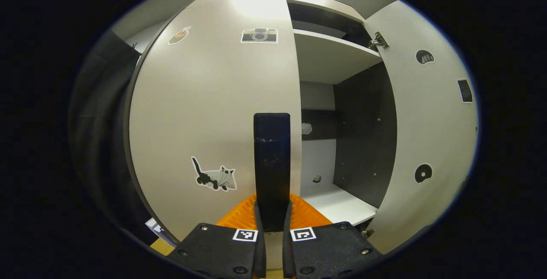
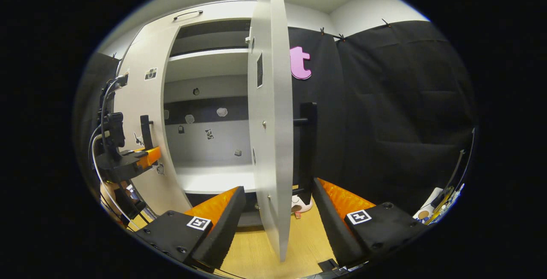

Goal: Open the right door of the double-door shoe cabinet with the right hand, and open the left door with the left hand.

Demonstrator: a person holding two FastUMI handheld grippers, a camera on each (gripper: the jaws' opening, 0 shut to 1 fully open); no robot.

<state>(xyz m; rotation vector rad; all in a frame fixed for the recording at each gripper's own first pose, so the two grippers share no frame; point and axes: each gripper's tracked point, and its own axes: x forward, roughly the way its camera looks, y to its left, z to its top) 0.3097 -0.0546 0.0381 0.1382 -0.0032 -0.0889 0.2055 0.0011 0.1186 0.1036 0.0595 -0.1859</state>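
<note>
Right door: flat white panel right door [image 2: 271, 112] swung wide, edge-on between my right gripper [image 2: 277, 223] fingers, spread, not pressing it.
Left door: white stickered left door [image 1: 213, 112] shut, dead ahead.
Handle: black upright bar handle [image 1: 272, 159]; my left gripper [image 1: 273, 219] clenched on it.
Progress: I judge half done; left pull remains.
Inside: white shelves [image 1: 329, 54] exposed.
</note>
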